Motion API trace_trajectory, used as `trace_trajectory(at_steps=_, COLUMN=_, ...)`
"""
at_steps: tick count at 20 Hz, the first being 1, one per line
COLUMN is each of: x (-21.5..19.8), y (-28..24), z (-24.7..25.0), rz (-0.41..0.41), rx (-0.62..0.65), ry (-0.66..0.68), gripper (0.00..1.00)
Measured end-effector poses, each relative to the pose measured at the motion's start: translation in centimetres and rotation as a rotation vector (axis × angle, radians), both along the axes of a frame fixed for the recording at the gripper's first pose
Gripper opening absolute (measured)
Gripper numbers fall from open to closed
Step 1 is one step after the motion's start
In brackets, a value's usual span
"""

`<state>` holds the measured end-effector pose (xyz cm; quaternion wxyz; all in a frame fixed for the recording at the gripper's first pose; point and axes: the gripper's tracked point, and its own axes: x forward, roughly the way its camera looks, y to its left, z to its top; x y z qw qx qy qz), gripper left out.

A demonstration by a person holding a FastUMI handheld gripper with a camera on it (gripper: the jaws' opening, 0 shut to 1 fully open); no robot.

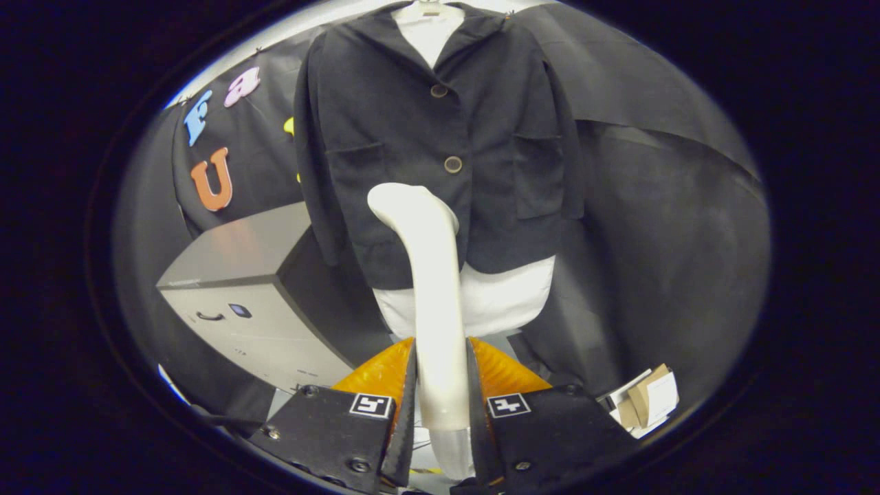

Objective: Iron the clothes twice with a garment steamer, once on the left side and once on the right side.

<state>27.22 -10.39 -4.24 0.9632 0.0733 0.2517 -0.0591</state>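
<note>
Steamer [430,289], clamped between both fingers of my gripper [440,399], points its head at the jacket [412,124] hanging in the centre frame. I would sweep one front panel slowly, head close.

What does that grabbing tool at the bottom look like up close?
The gripper has two fingers on blocky black mounts fastened with round screws. Each mount carries a small square black-and-white marker. Ridged orange pieces sit behind the fingers.
</note>
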Motion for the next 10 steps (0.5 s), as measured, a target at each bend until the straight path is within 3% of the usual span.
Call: trace_trajectory(at_steps=10, x=-1.5, y=-7.5, z=12.5, rz=-0.094, rx=0.070, ry=-0.224, gripper=0.37)
